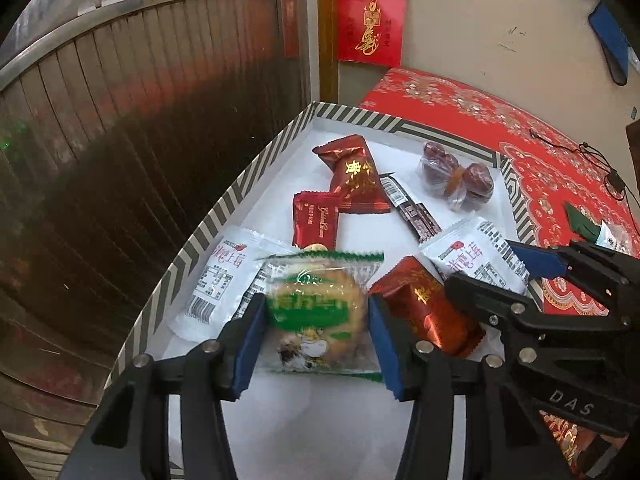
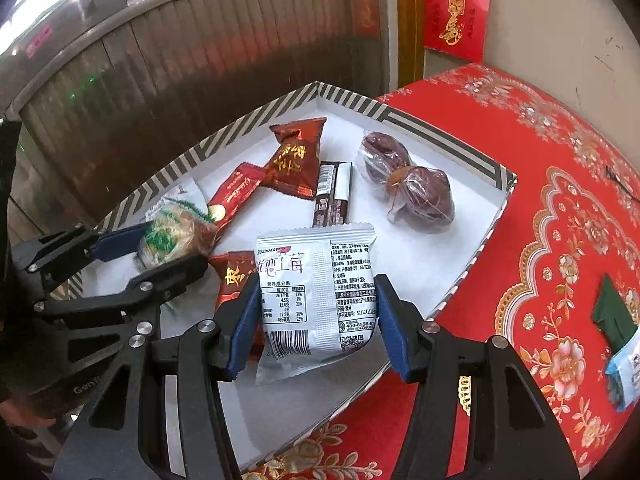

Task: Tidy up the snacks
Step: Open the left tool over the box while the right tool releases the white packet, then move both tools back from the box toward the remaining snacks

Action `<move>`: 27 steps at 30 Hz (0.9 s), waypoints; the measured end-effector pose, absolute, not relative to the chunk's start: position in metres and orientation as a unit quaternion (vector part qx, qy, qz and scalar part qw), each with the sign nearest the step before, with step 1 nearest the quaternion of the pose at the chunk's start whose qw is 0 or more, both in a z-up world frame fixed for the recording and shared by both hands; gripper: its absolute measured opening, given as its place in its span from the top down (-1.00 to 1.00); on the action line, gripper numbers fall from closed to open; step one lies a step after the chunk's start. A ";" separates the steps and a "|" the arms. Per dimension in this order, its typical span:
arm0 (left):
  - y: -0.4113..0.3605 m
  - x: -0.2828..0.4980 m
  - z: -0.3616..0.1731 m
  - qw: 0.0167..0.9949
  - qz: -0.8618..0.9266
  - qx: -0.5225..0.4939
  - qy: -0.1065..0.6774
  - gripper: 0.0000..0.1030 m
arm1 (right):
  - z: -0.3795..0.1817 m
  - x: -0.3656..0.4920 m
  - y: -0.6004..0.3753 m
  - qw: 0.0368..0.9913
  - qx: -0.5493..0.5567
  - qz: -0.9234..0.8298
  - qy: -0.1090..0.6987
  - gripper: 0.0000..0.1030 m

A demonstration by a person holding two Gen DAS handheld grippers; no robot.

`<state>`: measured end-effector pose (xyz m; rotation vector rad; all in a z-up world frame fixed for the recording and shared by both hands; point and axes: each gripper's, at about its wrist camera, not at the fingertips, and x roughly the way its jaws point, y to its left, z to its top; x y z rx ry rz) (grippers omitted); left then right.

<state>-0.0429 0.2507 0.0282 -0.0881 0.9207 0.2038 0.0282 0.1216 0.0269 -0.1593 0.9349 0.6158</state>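
A white box with a striped rim (image 1: 256, 160) (image 2: 448, 124) sits on a red patterned tablecloth and holds several wrapped snacks. My left gripper (image 1: 316, 336) is shut on a green-wrapped pastry (image 1: 316, 312) just above the box floor; it also shows in the right wrist view (image 2: 172, 236). My right gripper (image 2: 316, 320) is shut on a white strawberry snack packet (image 2: 316, 296), which the left wrist view shows too (image 1: 476, 256). Red packets (image 1: 356, 176) (image 2: 296, 160), a dark bar (image 2: 332, 196) and wrapped dates (image 1: 456, 176) (image 2: 408, 184) lie in the box.
The red tablecloth (image 2: 560, 208) stretches to the right, with a green and blue packet (image 2: 618, 332) on it and a black cord (image 1: 592, 160) further back. A brown slatted cabinet front (image 1: 120, 140) stands left of the box. A red paper hangs on the wall (image 1: 370, 20).
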 end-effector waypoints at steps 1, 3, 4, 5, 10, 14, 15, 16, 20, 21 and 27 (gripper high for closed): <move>0.251 -0.042 0.028 0.890 0.098 -0.044 0.444 -0.10 | 0.027 0.028 0.120 0.845 -0.071 0.292 0.442 -0.07; 0.251 -0.042 0.029 0.889 0.099 -0.047 0.444 -0.20 | 0.029 0.030 0.117 0.847 -0.063 0.290 0.441 -0.08; 0.251 -0.042 0.030 0.889 0.101 -0.048 0.443 -0.25 | 0.030 0.030 0.116 0.848 -0.060 0.289 0.439 -0.09; 0.252 -0.042 0.030 0.889 0.098 -0.052 0.443 -0.28 | 0.031 0.030 0.113 0.850 -0.056 0.288 0.438 -0.09; 0.251 -0.042 0.031 0.888 0.103 -0.060 0.445 -0.36 | 0.033 0.033 0.107 0.851 -0.039 0.289 0.436 -0.14; 0.255 -0.044 0.034 0.889 0.129 -0.049 0.437 -0.60 | 0.033 0.038 0.108 0.851 -0.034 0.288 0.437 -0.15; 0.256 -0.046 0.035 0.889 0.127 -0.052 0.436 -0.63 | 0.033 0.036 0.108 0.852 -0.037 0.286 0.436 -0.15; 0.257 -0.047 0.037 0.891 0.127 -0.054 0.433 -0.66 | 0.034 0.035 0.108 0.853 -0.039 0.285 0.435 -0.15; 0.255 -0.051 0.041 0.895 0.132 -0.053 0.422 -0.73 | 0.040 0.025 0.101 0.857 -0.035 0.288 0.425 -0.15; 0.253 -0.051 0.042 0.896 0.130 -0.054 0.420 -0.73 | 0.043 0.022 0.099 0.859 -0.036 0.288 0.421 -0.15; 0.233 -0.048 0.043 0.901 0.105 -0.054 0.419 -0.75 | 0.055 0.004 0.078 0.869 -0.038 0.276 0.408 -0.25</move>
